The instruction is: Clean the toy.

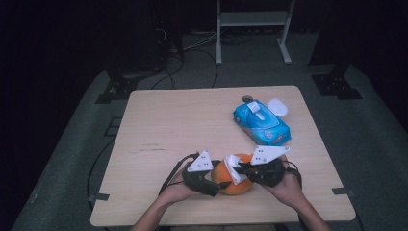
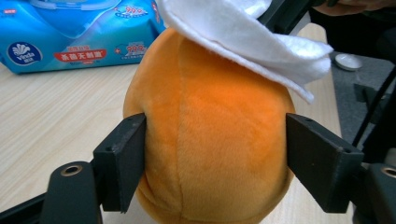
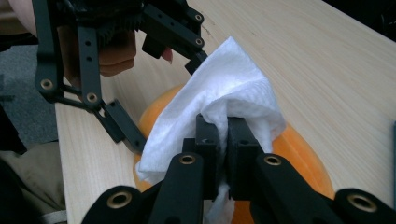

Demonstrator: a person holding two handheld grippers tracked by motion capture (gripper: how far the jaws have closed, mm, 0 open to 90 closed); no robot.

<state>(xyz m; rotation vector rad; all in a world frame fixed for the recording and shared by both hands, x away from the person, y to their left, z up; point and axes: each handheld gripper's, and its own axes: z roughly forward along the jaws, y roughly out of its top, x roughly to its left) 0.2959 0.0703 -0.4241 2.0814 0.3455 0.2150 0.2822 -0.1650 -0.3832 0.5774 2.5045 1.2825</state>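
The surface (image 1: 163, 130) is a light wood-grain top with rounded corners, standing on a grey floor (image 1: 72, 139). An orange plush ball (image 1: 234, 185) rests directly on it between the left hand-held gripper (image 1: 215, 179) and the right hand-held gripper (image 1: 242, 169). Beyond the right hand-held gripper lies a blue wet-wipe pack (image 1: 262, 122), with a white round lid (image 1: 277, 107) just beside its far end.

The blue wet-wipe pack (image 2: 79, 37) carries a round white "Vinda" logo at its left end, "99.9%" printed twice, and a red banner of Chinese characters too small to read.
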